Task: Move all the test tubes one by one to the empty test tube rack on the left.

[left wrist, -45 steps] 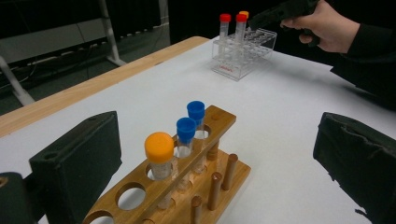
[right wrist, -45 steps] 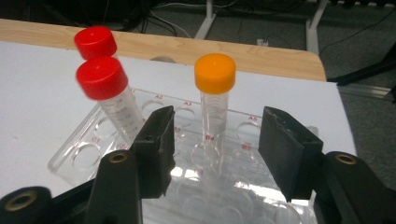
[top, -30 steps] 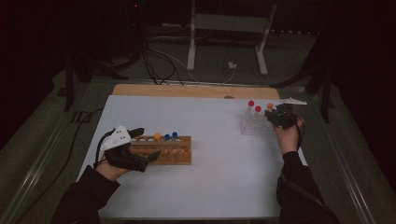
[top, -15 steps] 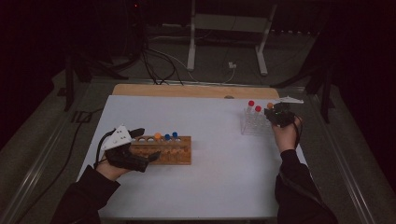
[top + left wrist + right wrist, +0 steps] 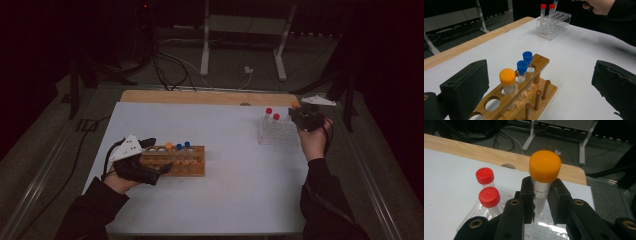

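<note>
The right gripper (image 5: pixel 541 202) was clamped on an orange-capped tube (image 5: pixel 544 170) above the clear rack (image 5: pixel 277 134); well away, the left gripper's (image 5: pixel 541 82) jaws stood apart around the wooden rack (image 5: pixel 524 95).

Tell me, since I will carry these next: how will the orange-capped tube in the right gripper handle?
The orange-capped tube looks empty and clear, so probably light. Its smooth round wall may slip between the right gripper jaws. Laid down, it would likely roll; the wide cap might curb that.
</note>
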`<state>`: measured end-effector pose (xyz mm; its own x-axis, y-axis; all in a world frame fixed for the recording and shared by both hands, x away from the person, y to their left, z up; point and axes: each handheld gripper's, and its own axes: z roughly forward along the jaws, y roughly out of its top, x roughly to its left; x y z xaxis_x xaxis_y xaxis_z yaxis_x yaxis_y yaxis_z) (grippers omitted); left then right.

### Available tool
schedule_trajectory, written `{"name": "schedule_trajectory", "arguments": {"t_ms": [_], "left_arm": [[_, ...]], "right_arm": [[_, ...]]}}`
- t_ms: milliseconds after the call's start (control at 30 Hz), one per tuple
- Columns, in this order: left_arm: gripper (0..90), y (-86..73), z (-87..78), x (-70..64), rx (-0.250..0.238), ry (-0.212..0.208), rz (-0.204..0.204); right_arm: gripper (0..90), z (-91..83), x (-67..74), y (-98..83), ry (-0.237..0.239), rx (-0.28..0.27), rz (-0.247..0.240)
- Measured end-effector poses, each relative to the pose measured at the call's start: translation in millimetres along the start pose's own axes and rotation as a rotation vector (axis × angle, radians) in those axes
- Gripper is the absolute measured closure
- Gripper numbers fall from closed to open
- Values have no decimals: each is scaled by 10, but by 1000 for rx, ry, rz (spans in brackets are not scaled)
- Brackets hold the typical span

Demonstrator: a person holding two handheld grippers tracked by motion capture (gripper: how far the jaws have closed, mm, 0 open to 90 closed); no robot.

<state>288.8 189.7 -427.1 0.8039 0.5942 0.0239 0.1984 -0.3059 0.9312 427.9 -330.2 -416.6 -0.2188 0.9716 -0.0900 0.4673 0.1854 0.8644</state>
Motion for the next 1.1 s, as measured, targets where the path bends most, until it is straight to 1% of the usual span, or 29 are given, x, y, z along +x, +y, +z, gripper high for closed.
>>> {"name": "schedule_trajectory", "arguments": {"t_ms": [67, 200, 267, 367, 433, 600, 767, 833, 867, 900, 967, 1100], "left_arm": [[19, 7, -5, -2, -3, -2, -1], [19, 16, -13, -4, -8, -13, 0], [19, 21, -15, -7, -7, -15, 0], [19, 28, -10, -15, -8, -18, 0], [19, 32, -9, -23, -4, -21, 7], [19, 44, -22, -23, -6, -26, 4], [19, 47, -12, -43, 0, -32, 10], [19, 48, -9, -45, 2, -41, 9], [19, 49, -6, -50, 3, -39, 12], [19, 49, -5, -51, 2, -47, 11], [19, 52, -5, -60, 4, -47, 19], [19, 66, -19, -70, -2, -61, 20]], "right_arm": [[752, -54, 6, 24, -7, 3, -4], [752, -170, 8, 23, 0, 5, 2], [752, -241, 17, 5, 19, -1, 7], [752, -342, 58, -24, 41, -6, -2], [752, -411, 104, -43, 48, -7, -15], [752, -561, 222, -112, 94, 7, -33], [752, -656, 377, -192, 147, 14, -63], [752, -688, 454, -228, 176, 16, -76], [751, -701, 502, -247, 184, 20, -85], [752, -709, 547, -267, 200, 25, -94], [751, -733, 652, -306, 229, 30, -116], [751, -784, 864, -361, 297, 32, -155]]}}
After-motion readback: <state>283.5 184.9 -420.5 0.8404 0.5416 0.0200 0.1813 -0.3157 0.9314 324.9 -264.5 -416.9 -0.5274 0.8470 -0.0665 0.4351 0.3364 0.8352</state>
